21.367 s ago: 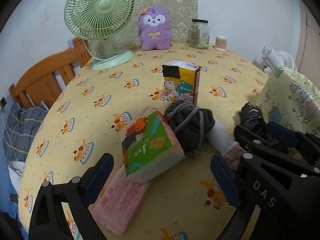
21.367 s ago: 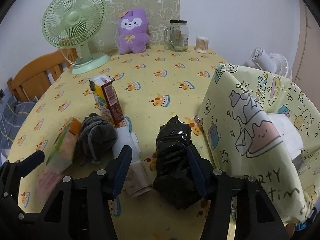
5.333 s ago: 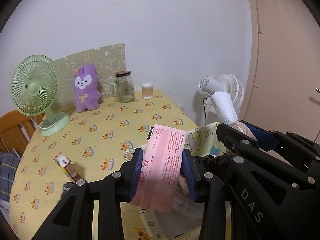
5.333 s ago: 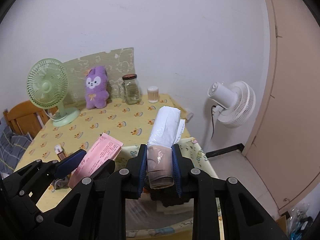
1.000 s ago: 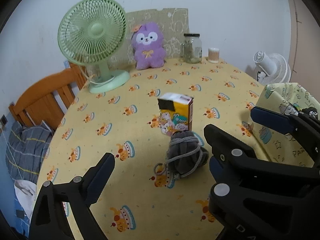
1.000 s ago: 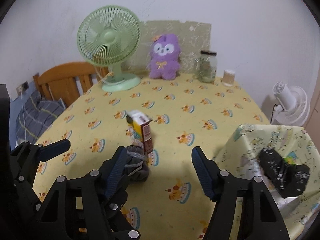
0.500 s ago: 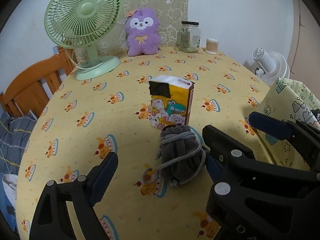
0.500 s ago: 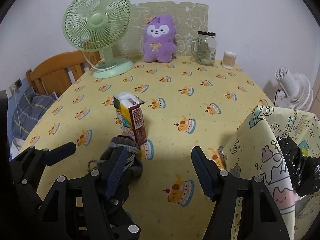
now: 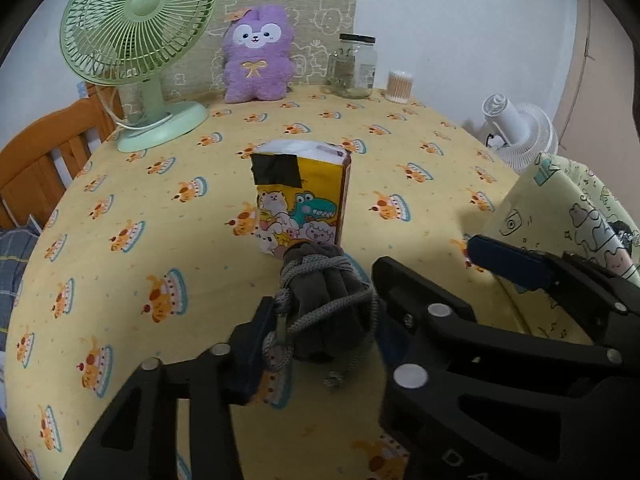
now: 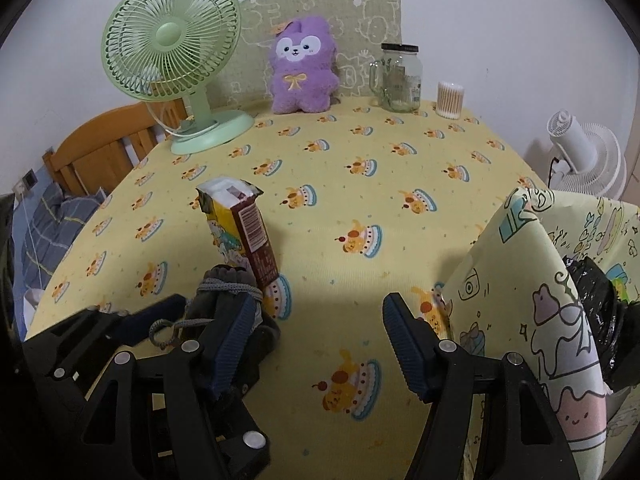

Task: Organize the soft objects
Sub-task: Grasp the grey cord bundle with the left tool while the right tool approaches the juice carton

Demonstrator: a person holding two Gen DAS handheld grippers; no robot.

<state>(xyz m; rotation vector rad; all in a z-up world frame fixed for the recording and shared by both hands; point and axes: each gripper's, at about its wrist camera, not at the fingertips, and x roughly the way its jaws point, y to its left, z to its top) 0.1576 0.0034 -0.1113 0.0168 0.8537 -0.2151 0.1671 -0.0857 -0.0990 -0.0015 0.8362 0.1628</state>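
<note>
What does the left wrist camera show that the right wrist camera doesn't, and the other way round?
Only the left wrist view shows the cartoon animal front of the tissue pack and the black tape patch on it.

Only the right wrist view shows the pack's brown barcode side, the black plastic bundle inside the cartoon-print bag, and the right gripper open over bare tablecloth.

Both show the left gripper closed around the grey drawstring pouch, the green fan, purple plush, glass jar and white fan.
</note>
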